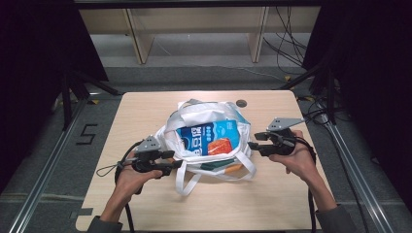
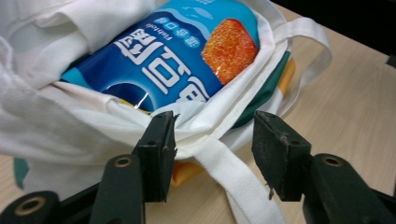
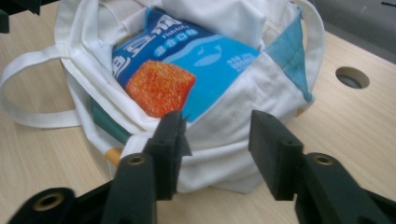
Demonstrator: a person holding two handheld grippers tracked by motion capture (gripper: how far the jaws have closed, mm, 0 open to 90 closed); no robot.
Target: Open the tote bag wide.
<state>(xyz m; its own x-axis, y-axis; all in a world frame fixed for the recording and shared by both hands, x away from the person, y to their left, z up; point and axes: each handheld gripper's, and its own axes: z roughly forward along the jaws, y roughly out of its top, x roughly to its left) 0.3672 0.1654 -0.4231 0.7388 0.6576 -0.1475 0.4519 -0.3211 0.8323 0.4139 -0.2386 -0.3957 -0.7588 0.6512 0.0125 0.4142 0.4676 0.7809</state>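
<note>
Bag [image 1: 206, 141] lies between grippers; left gripper [image 1: 171, 160] nearer, at rim, right gripper [image 1: 252, 141] just beside. Both fingers spread, pinching nothing.

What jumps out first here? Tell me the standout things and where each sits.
The white canvas tote bag lies at the middle of the light wooden table, its mouth gaping. A bright blue snack packet with an orange square printed on it pokes out of that mouth. The left gripper and the right gripper flank the bag, both with jaws open, pointing in at its rim.
</note>
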